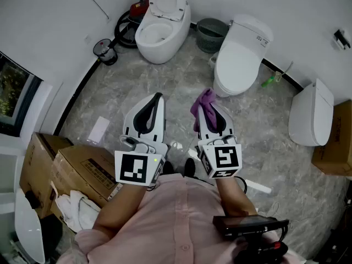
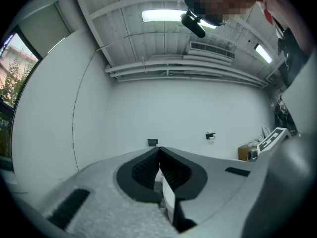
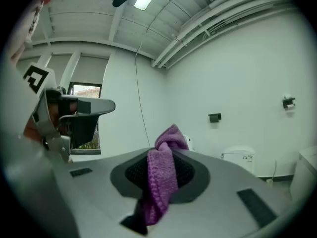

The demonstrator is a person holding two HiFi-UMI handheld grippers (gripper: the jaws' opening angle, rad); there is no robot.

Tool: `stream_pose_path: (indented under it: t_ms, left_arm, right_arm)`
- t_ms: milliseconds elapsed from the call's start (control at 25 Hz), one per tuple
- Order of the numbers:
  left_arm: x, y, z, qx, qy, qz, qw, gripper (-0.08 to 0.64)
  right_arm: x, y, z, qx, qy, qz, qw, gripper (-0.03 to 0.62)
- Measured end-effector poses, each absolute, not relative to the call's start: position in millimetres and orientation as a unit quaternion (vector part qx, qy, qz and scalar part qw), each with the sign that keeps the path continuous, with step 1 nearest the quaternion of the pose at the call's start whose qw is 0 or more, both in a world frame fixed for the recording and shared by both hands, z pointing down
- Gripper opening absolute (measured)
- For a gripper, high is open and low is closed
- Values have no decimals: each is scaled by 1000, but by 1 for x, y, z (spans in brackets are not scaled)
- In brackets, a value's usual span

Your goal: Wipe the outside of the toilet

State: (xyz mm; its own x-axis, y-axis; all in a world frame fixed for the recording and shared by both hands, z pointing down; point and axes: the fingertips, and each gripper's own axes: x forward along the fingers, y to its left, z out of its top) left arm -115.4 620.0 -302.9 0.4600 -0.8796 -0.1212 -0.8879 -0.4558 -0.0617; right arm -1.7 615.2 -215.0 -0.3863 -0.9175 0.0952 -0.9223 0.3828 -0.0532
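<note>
Right gripper view: right gripper (image 3: 164, 151) is clamped on a purple cloth (image 3: 159, 182). The cloth is bunched, w/ a tuft poking past the tips and the rest hanging down through the jaws. Left gripper view: left gripper (image 2: 159, 168) has its jaws pressed together w/ nothing in them. Head view: both grippers are held in front of the chest, well apart from any toilet, so wiping hasn't begun. The closed-lid toilet (image 1: 237, 59) sits ahead of the right gripper and is prob the target. The open-lid toilet (image 1: 159, 32) is farther off to the left and a third toilet (image 1: 309, 117) is at the right; can't tell for sure which is meant. To do it well, IMO: get close first, then lead w/ the cloth tuft so fabric, not the hard jaw tips, meets the porcelain. The tuft is small, so tilt the gripper to lay the cloth flat. Work lid top → sides → base w/ overlapping passes. Keep the clamp firm, since drag could pull the cloth out. Watch the green mesh basket (image 1: 212, 33) just beside the toilet on its left flank. Keep the left gripper clear of the stroke.
</note>
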Motion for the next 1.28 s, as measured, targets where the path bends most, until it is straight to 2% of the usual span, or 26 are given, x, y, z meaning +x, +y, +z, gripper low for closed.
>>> stream_pose_path:
  t_ms: [800, 1280]
  left_arm:
    - [-63, 609, -292, -849, 526, 9, 60, 8]
    - [-86, 540, -265, -836, 548, 2, 38, 8]
  right_arm:
    - [53, 599, -210, 546, -836, 60, -2, 75]
    - [38, 527, -186, 530, -845, 78, 7, 75]
